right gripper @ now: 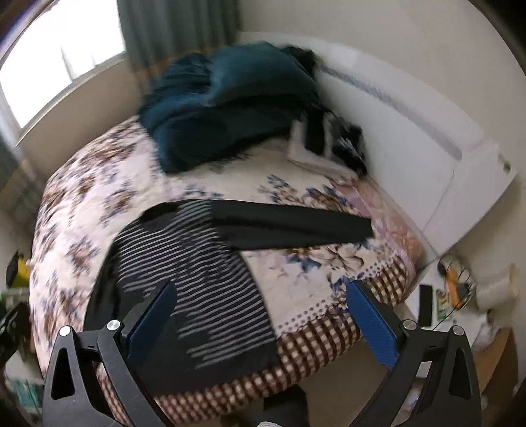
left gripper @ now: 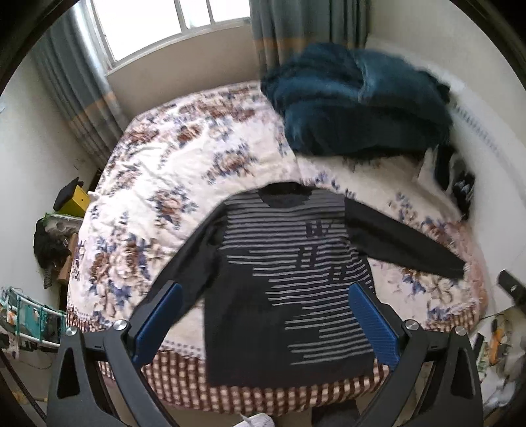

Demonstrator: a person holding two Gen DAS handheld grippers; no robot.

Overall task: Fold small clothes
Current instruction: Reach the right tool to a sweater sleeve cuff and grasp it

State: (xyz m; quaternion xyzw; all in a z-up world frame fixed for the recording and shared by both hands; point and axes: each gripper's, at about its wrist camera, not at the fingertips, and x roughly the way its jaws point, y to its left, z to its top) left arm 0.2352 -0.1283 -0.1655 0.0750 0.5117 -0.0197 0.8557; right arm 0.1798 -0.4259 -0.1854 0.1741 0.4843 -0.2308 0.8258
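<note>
A dark striped sweater (left gripper: 289, 279) lay flat and face up on the floral bedspread (left gripper: 157, 170), its hem toward the foot of the bed and its round neckline pointing toward the window (left gripper: 164, 26). Grey horizontal stripes crossed the chest and lower body. Dark block lettering sat on the chest stripes, but it was too blurred to read. One black sleeve (left gripper: 404, 243) stretched out sideways toward the white headboard (left gripper: 476, 138); the other ran down along the body on the opposite side.

The left gripper (left gripper: 263, 315) hung above the sweater's lower half, its blue-padded fingers (left gripper: 157, 322) spread wide and holding nothing. The right gripper (right gripper: 259, 315) hung over the near corner of the bed, above the sweater's (right gripper: 197, 279) side edge and the bedspread's (right gripper: 296, 184) checked border; its fingers (right gripper: 371, 322) were likewise spread wide, with nothing between them.

Farther up the bed, a rumpled teal fleece blanket (left gripper: 355, 98) was heaped near the headboard, with a few dark and white items beside it that could not be made out. A green and tan curtain (left gripper: 279, 29) hung beside the window. In the right wrist view a small side table (right gripper: 460, 305) by the bed carried clutter, including a dark phone-like slab (right gripper: 425, 305); no label there was legible.
</note>
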